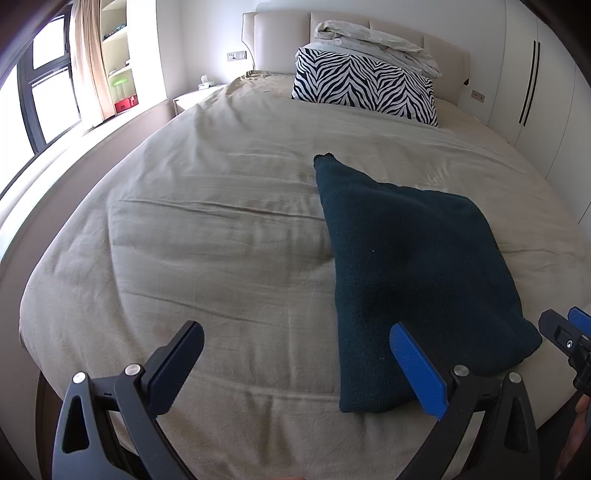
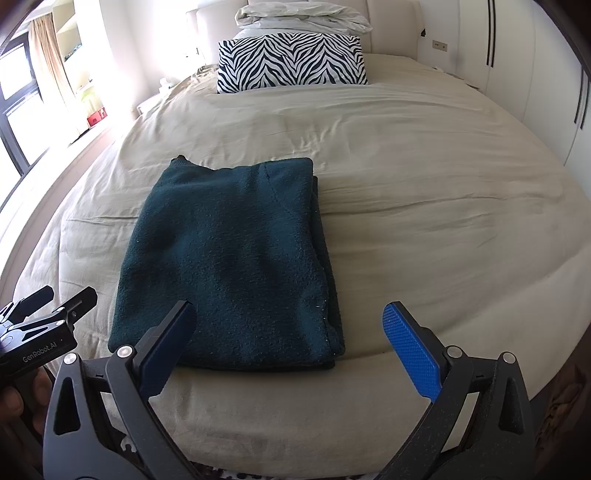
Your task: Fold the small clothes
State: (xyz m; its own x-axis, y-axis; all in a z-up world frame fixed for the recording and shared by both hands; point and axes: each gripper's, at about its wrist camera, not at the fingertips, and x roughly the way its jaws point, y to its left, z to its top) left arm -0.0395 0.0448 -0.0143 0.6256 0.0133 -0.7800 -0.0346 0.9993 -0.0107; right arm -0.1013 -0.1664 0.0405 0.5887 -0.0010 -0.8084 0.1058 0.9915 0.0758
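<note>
Lying folded near the foot of the bed (image 2: pixel 424 155), the dark green knit sweater (image 2: pixel 229 258) looks nearly done. Both left tongs (image 1: pixel 306 365) and right tongs (image 2: pixel 291 343) hover spread, empty. Advice: smooth the protruding cuff inward. The zebra pillow (image 2: pixel 291 61) and folded duvet (image 2: pixel 303 14) sit well apart, obstructing nothing.

Strong daylight enters from the tall dark-framed window (image 1: pixel 40 96) at left, w/ heavy glare that washes out the wall beside it in the right wrist view. The wide beige wrinkled bedcover (image 2: pixel 424 192) is evenly lit, shadows soft. Fisheye bends all edges; corners are black. Focus is sharp.
</note>
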